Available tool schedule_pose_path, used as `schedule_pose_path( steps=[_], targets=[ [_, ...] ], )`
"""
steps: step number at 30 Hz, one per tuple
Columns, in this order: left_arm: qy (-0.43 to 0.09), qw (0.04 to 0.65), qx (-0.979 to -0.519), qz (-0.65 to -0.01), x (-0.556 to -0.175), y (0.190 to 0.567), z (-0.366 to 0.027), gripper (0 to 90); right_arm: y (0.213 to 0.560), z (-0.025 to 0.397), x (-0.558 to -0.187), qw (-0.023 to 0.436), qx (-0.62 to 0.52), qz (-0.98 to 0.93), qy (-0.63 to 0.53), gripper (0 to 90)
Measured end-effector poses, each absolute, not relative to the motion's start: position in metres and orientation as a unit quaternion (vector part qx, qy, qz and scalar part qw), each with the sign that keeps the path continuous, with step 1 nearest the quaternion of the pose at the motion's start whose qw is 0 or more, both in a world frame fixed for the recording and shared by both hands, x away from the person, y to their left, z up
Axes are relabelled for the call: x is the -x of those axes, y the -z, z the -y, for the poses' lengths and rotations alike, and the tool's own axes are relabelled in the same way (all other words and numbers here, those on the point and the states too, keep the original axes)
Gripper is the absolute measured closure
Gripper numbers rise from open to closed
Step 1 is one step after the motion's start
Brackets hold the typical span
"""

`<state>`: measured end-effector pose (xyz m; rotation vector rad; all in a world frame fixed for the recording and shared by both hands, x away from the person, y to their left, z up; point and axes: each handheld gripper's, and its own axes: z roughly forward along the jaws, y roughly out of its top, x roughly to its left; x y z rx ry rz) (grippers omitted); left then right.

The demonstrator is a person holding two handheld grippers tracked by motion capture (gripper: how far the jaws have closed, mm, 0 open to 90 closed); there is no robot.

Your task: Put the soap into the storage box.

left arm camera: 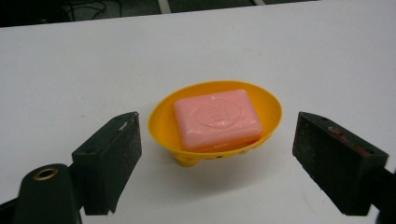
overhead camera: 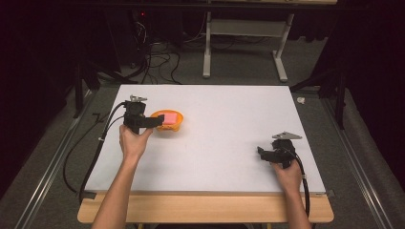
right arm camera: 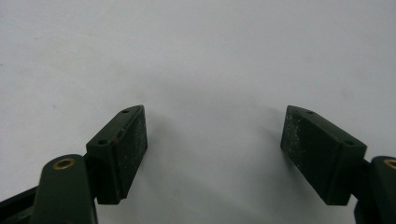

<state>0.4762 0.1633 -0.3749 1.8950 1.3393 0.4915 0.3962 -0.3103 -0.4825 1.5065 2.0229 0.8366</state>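
One soap in one dish, frame centre. Left gripper: jaws spread wide, near the dish. Right gripper: jaws apart, gripping nothing, above one table.

A: State of the left gripper?
B: Jaws spread wide — nothing between the pads. The left hand holds it out from a bare, extended forearm.
A: And the right gripper?
B: Jaws likewise apart, unloaded, held low by the right hand — forearm angled slightly inward.
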Motion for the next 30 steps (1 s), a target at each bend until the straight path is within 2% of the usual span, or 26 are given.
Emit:
schedule_pose_path(
  steps=[30],
  targets=[
    [-0.196,0.4,-0.74,-0.505,-0.436,0.374,-0.182,16.5,0.483,0.31,-0.396,0.24,-0.55,-0.739,-0.305,23.2]
  ],
)
